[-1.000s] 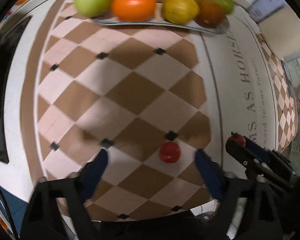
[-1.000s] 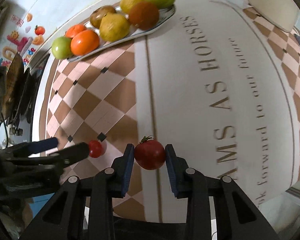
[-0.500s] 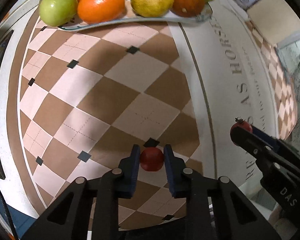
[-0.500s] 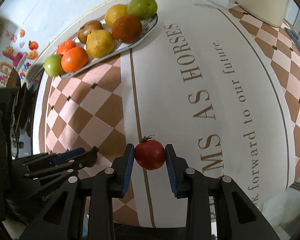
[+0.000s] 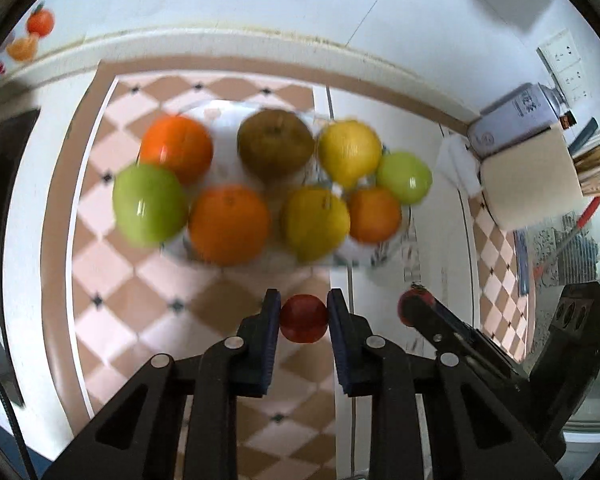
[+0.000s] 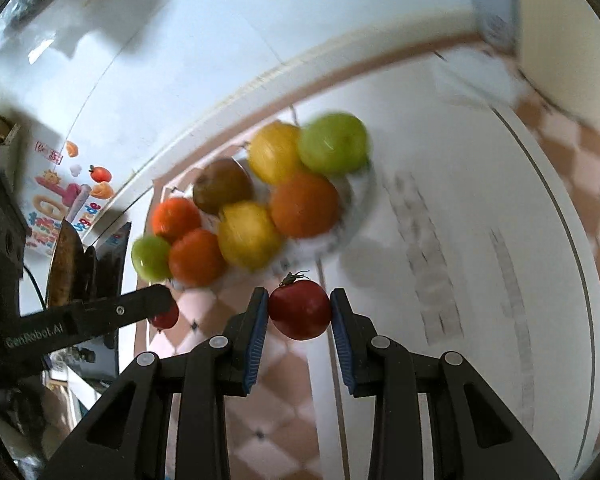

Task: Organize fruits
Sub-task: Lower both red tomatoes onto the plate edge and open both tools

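Holding noted: left tongs [image 5: 303, 318] clamped on small tomato [image 5: 303, 319], right tongs [image 6: 299, 309] on larger tomato [image 6: 299, 309], both above worktop [image 6: 480, 208] near fruit plate [image 6: 356, 200]. Skins judged smooth, soft, easily bruised; light mid-body grip advised.

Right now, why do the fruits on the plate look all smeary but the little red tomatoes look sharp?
Left wrist view: the plate fruits are motion-blurred, while the small tomato in the left gripper is crisp. Right wrist view: same smear on the pile, printed letters streaked, bigger tomato in the right gripper sharp.
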{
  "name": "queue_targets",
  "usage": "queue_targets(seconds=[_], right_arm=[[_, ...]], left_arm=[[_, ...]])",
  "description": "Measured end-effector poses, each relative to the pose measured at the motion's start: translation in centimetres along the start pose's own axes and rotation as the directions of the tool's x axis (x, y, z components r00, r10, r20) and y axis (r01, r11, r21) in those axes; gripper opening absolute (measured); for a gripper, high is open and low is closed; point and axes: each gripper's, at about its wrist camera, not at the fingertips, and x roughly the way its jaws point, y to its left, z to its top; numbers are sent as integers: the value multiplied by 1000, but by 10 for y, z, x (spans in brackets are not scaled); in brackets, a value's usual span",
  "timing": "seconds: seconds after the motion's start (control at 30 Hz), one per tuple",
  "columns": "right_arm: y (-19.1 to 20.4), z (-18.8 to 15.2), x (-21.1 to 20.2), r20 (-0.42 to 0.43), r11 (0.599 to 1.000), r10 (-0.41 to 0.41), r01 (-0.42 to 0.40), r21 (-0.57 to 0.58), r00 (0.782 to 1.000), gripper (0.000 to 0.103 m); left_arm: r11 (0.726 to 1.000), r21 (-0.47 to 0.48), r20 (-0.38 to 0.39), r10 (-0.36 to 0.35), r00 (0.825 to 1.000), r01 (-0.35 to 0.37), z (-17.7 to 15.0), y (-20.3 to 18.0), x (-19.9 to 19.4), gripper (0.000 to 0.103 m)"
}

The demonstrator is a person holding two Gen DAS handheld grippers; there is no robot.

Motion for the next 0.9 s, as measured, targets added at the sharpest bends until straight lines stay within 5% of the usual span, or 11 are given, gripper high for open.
queue_targets(seconds=[0.4, 0.9], right_arm=[[26, 22, 66, -78, 983, 29, -43, -179, 997, 34], [20, 23, 67, -79, 981, 29, -43, -191, 996, 36]], left_arm=[[999, 4, -47, 48, 998, -48, 30, 4, 42, 22], [997, 32, -7, 76, 997, -76, 25, -3, 47, 22]])
